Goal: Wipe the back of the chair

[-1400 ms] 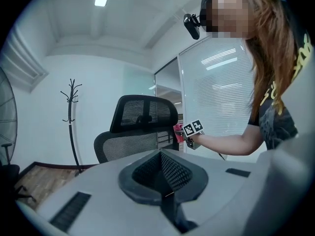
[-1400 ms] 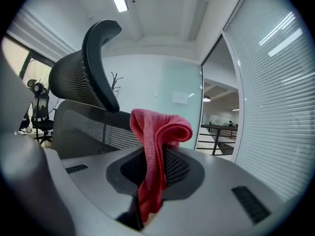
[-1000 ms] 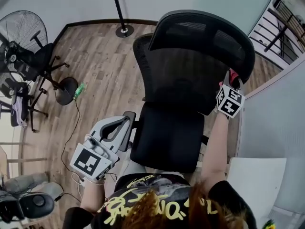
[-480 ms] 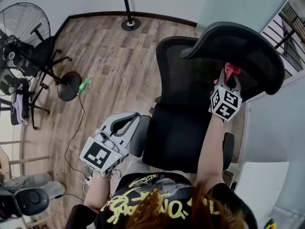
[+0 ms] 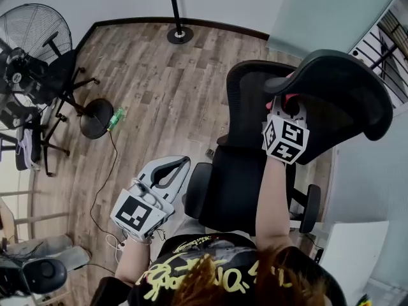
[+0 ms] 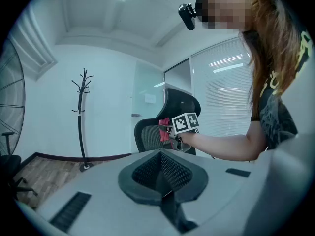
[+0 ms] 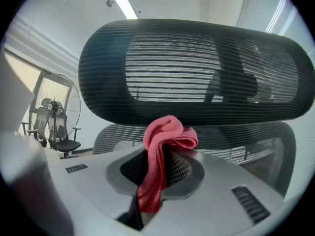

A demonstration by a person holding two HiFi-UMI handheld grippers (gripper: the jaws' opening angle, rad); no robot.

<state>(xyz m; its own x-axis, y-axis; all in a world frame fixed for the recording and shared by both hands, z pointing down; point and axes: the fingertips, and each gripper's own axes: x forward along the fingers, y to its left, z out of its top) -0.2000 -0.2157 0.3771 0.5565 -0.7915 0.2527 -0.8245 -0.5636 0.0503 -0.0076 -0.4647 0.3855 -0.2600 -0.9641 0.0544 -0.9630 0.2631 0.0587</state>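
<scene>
A black mesh office chair (image 5: 245, 101) stands in front of me, its wide headrest (image 5: 341, 85) tipped to the right above the seat (image 5: 239, 183). My right gripper (image 5: 288, 107) is shut on a red cloth (image 5: 291, 99), held up against the chair's upper back just under the headrest. In the right gripper view the cloth (image 7: 165, 144) bunches out of the right gripper (image 7: 157, 173), with the headrest (image 7: 197, 70) close above. My left gripper (image 5: 173, 167) hangs low to the left of the seat, shut and holding nothing. It also shows shut in its own view (image 6: 162, 181), looking toward the chair (image 6: 150, 132).
A standing fan (image 5: 32, 37) and a second black chair (image 5: 54, 81) stand at the far left on the wood floor. A round stand base (image 5: 97, 118) and a cable lie near them. A coat stand (image 6: 81, 117) rises by the back wall. A white tabletop (image 5: 347, 247) sits at the lower right.
The chair has swung round, its headrest now further right. My right gripper has carried the red cloth leftward across the chair's upper back, under the headrest. The left gripper has barely moved.
</scene>
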